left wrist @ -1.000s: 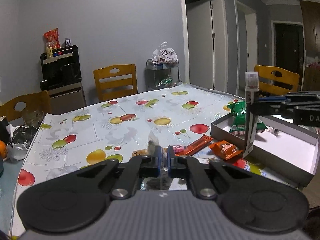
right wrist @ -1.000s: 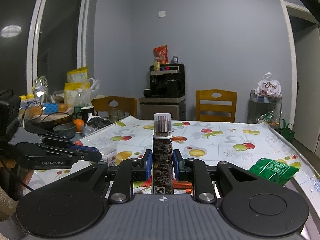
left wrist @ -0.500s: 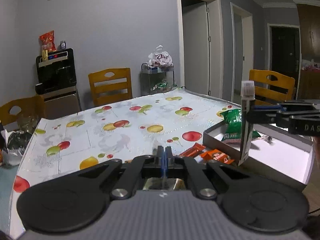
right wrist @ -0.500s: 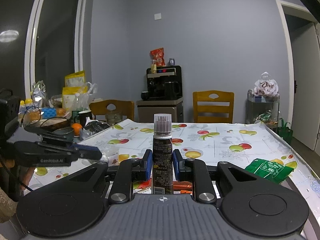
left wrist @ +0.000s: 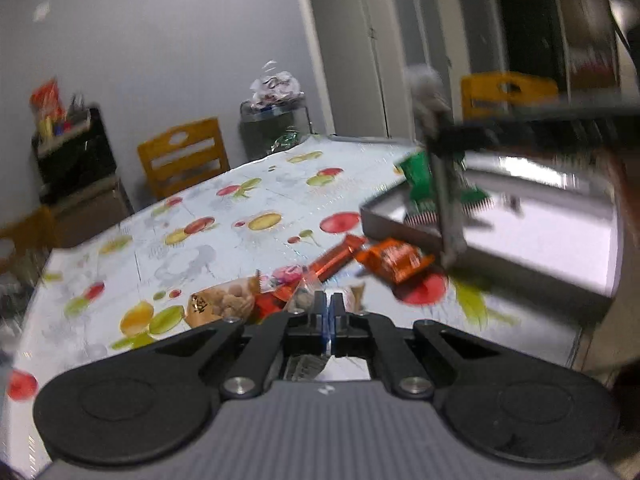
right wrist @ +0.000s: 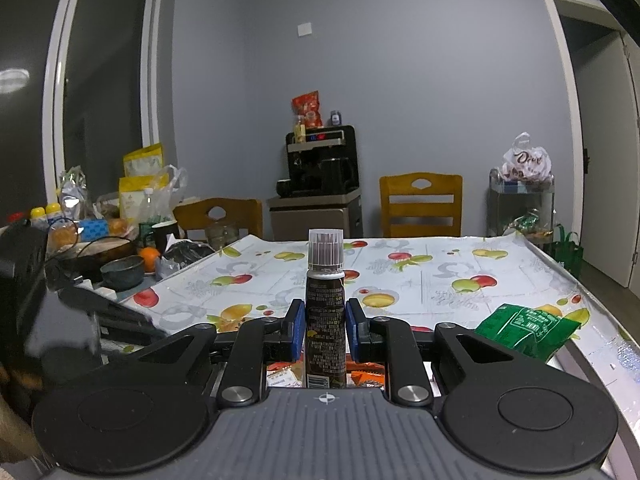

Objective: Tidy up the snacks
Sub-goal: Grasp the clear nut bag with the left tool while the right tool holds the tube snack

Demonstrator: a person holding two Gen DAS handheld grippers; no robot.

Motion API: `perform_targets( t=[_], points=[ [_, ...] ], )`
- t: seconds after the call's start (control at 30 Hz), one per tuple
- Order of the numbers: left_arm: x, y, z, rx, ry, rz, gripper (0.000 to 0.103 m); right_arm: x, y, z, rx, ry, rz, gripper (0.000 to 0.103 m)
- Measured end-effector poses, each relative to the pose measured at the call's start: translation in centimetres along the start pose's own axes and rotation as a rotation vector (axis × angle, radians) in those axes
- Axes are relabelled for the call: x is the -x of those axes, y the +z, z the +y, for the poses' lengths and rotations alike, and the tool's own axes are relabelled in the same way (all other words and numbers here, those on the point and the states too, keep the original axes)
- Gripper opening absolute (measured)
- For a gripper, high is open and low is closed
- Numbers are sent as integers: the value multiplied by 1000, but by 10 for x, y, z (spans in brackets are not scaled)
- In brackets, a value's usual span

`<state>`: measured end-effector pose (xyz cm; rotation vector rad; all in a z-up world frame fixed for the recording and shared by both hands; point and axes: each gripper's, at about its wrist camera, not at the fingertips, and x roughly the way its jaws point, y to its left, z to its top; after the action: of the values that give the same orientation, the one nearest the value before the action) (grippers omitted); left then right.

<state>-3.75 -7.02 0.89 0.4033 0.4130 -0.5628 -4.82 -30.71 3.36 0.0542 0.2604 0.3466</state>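
Right gripper (right wrist: pixel 325 330) pinches a slim dark tube (right wrist: pixel 325 316) with a ribbed clear cap, upright, blue pads tight on both sides of its body. Green snack bag (right wrist: pixel 528 330) lies right of the fingers at the table edge. Left gripper (left wrist: pixel 328 314) has fingers pressed together, nothing between them; view blurred. Just ahead of its tips: a heap of small wrappers (left wrist: pixel 244 300). Further ahead and right: orange packets (left wrist: pixel 394 258), then the grey box (left wrist: pixel 404 230).
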Motion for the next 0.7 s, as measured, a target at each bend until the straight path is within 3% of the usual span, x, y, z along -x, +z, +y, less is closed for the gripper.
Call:
perform_targets(
  t=[0.1, 0.17, 0.37, 0.43, 0.47, 0.5, 0.53, 0.57, 0.6, 0.7],
  points=[
    [-4, -13, -27, -147, 42, 0, 0, -2, -1, 1, 0, 5, 8, 23],
    [-10, -20, -35, -192, 51, 19, 2, -3, -2, 2, -3, 6, 13, 23],
    [-21, -32, -30, -157, 47, 71, 7, -3, -2, 3, -1, 9, 20, 23],
    [-21, -32, -26, -142, 48, 73, 17, -3, -3, 3, -1, 8, 20, 23],
    [-18, -33, -25, -136, 53, 67, 32, -3, -2, 3, -1, 10, 20, 23],
    [-15, -33, -23, -125, 58, 56, 57, -3, -2, 3, -1, 11, 20, 22],
    [-12, -33, -20, -111, 58, 39, 68, -3, -3, 3, -1, 12, 20, 22],
    [-7, -32, -17, -92, 57, 20, 87, -3, -4, 4, 0, 13, 22, 22],
    [-3, -31, -12, -62, 59, -4, 93, -3, -4, 4, -1, 13, 22, 22],
    [0, -27, 6, 28, 55, 1, 93, -3, -4, 4, -3, 13, 24, 21]
  ],
)
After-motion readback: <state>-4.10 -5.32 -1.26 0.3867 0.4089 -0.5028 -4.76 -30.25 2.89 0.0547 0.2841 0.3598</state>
